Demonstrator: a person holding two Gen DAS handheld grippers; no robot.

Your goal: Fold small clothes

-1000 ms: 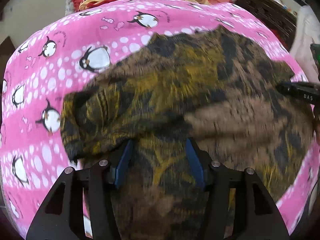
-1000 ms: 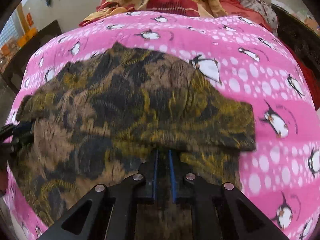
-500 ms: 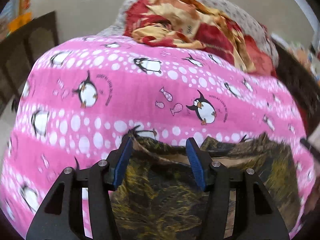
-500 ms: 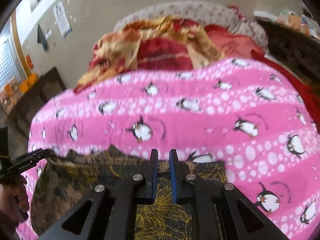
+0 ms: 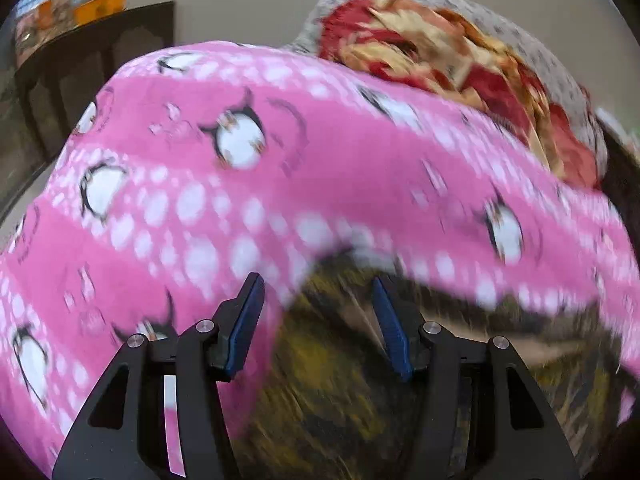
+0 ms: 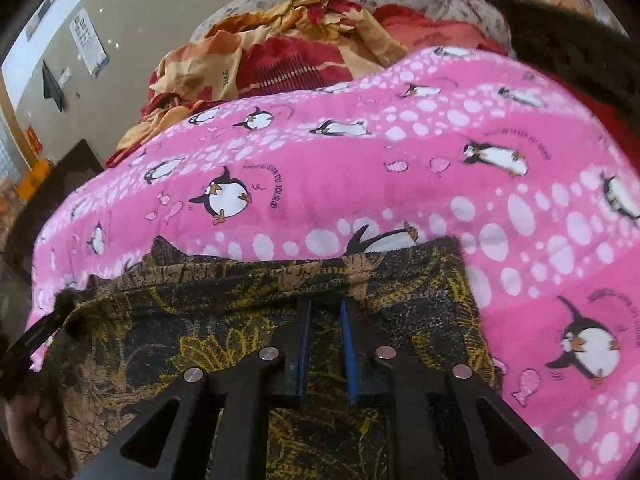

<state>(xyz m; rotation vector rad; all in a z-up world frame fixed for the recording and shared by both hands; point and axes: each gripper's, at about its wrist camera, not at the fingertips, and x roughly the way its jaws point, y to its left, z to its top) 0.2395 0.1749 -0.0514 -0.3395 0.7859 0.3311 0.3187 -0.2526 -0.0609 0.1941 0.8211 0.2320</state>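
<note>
A dark garment (image 6: 240, 344) printed with yellow and brown flowers lies on a pink blanket (image 6: 400, 168) patterned with penguins and white dots. Its far edge is a folded, doubled layer running across the bed.

In the right wrist view, the right gripper (image 6: 325, 312) sits over the garment, just short of that folded far edge. Its blue pads stand a narrow gap apart and the jaws are opening; dark cloth shows through the gap, below the pads rather than pinched by them. At the far left, the tip of the left gripper (image 6: 38, 330) reaches the garment's left corner, with part of a hand (image 6: 28, 424) below it.

The left wrist view is heavily blurred. The left gripper (image 5: 318, 292) has its jaws clearly apart, with nothing clamped. The garment (image 5: 340, 380) lies beneath and beyond the right-hand pad, while the left-hand pad is over bare pink blanket (image 5: 200, 208).

A red and orange heap of cloth (image 6: 280, 56) rests at the far end of the bed.

A second earlier, the garment filled both views, spread wide and open. Now only a folded band shows near the grippers, and far more blanket is visible.
</note>
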